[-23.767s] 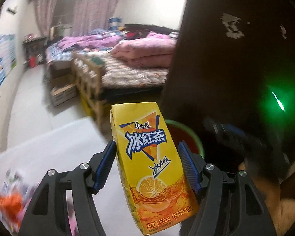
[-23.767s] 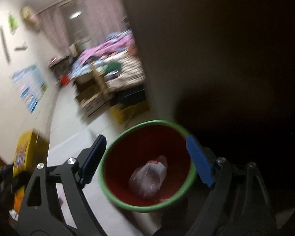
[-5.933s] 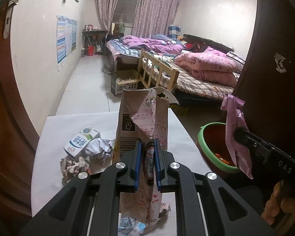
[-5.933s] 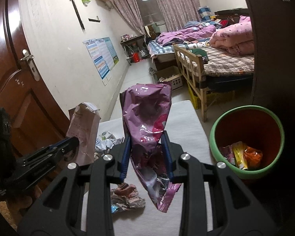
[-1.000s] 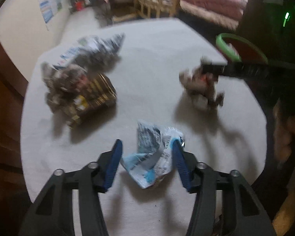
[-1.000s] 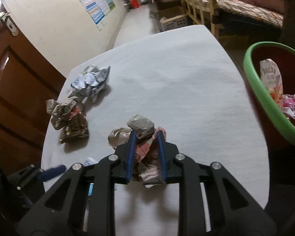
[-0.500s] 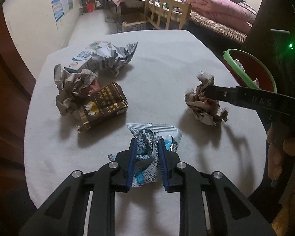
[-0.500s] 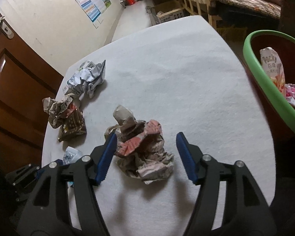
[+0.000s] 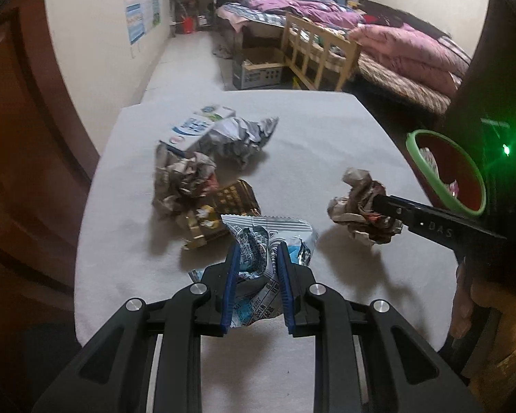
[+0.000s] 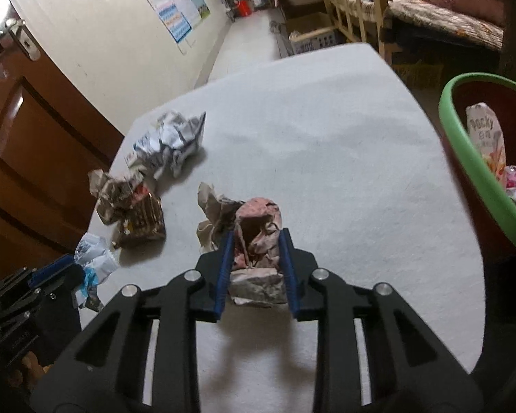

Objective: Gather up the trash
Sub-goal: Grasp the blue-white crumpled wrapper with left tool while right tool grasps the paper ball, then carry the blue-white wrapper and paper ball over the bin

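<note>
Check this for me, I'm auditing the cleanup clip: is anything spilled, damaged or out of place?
Nothing spilled. The oddities are the litter itself: crumpled wrappers and a flattened milk carton on the white table. Each gripper clamps one piece: left gripper a blue-white wrapper, right gripper a paper wad.

Black left gripper (image 9: 256, 261), blue pads (image 9: 231, 285), silver screws (image 9: 198, 288)

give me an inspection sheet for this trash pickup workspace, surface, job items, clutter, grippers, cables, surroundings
Surface: white table, trash scattered on its left side.
Job's things: blue-white wrapper; crumpled paper wad; red bin with a green rim, a Pocky box inside.
Clutter: milk carton, silver wrapper, brown packet, grey paper wad.
Grippers: left gripper shut on wrapper; right gripper shut on paper wad.
Cables: nothing seen.
Surroundings: beds, door, wall poster.
</note>
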The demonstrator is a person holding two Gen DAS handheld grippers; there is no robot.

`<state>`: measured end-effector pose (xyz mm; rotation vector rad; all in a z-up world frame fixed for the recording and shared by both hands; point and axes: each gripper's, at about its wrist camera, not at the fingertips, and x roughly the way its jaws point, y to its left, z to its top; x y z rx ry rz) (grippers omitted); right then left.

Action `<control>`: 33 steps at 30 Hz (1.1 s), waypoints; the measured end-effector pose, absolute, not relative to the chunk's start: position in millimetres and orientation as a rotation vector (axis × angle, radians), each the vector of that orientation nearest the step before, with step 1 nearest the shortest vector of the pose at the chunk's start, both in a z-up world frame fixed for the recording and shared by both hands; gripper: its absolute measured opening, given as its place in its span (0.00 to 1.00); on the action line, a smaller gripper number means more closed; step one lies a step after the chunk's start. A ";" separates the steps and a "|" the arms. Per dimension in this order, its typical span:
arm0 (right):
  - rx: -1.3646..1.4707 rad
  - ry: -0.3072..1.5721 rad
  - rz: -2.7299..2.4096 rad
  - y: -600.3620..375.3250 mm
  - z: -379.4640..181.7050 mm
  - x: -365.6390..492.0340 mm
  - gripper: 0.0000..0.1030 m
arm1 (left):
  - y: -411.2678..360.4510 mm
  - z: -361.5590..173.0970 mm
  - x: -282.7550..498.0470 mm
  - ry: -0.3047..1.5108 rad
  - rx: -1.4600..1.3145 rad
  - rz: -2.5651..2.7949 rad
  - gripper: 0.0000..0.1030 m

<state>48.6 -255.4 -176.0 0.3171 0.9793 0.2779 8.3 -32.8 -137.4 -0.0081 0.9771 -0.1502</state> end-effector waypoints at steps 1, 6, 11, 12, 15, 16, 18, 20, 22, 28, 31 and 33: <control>0.320 0.970 0.279 -256.2 -173.7 48.1 0.26 | -30.7 -133.3 7.2 0.971 -0.020 -0.144 0.19; 0.326 0.959 0.291 -257.2 -168.3 46.0 0.26 | -30.8 -114.6 2.4 0.926 -0.006 -0.113 0.19; 0.329 0.948 0.299 -258.7 -158.3 42.8 0.26 | -40.9 -90.8 1.8 0.867 0.011 -0.108 0.19; 0.328 0.942 0.300 -258.4 -154.8 41.9 0.26 | -41.3 -86.6 2.5 0.855 0.012 -0.112 0.19; 0.313 0.902 0.302 -263.8 -136.0 34.3 0.26 | -46.9 -71.9 5.7 0.818 0.002 -0.128 0.19; 0.309 0.890 0.300 -266.2 -130.0 31.6 0.26 | -49.0 -67.0 7.2 0.806 -0.003 -0.136 0.19; 0.308 0.874 0.295 -271.8 -120.8 26.8 0.26 | -54.3 -57.7 8.6 0.780 -0.013 -0.153 0.19; 0.307 0.854 0.280 -281.5 -109.5 21.5 0.26 | -58.8 -52.0 8.8 0.760 -0.020 -0.166 0.19; 0.315 0.828 0.257 -293.8 -98.6 15.3 0.26 | -64.2 -48.5 10.3 0.747 -0.021 -0.174 0.19; 0.382 0.767 0.190 -334.5 -79.1 -0.1 0.26 | -83.1 -53.0 24.3 0.766 -0.025 -0.201 0.19; 0.403 0.754 0.162 -351.6 -76.7 -3.9 0.26 | -95.9 -53.1 32.6 0.757 -0.004 -0.210 0.19; 0.407 0.752 0.144 -360.3 -77.7 -4.9 0.26 | -103.7 -51.9 36.2 0.746 0.007 -0.217 0.19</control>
